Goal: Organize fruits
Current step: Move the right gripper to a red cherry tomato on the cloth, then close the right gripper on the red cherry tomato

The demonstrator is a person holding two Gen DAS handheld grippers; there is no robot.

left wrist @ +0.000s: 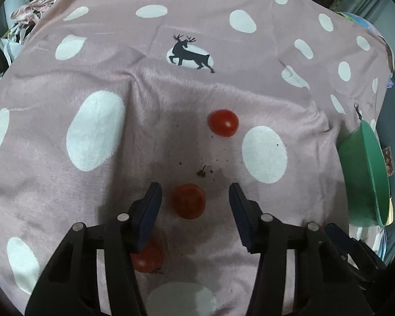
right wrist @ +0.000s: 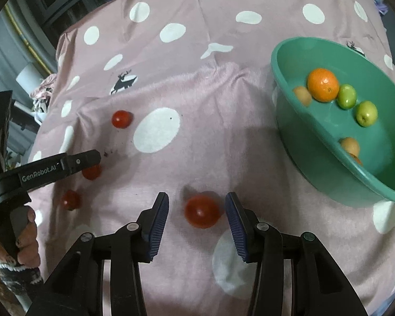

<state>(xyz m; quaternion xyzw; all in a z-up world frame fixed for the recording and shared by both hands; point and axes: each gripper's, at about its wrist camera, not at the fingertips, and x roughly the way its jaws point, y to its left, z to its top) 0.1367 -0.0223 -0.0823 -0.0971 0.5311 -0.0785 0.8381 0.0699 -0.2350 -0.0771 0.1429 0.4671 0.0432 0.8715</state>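
Pink polka-dot cloth (left wrist: 171, 100) under both tongs, left (left wrist: 194, 197) and right (right wrist: 196, 206), apparently agape around tomatoes.

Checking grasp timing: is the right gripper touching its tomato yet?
Apart. The right wrist view shows cloth on both sides between the right gripper pads and the tomato.

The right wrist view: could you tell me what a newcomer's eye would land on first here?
Probably the green basin at the right, holding an orange, two green fruits and some tan ones. Next, the red tomatoes scattered on the pink dotted cloth: one tomato lies between the open right tongs, untouched. At the left, the left tongs reach over another tomato.
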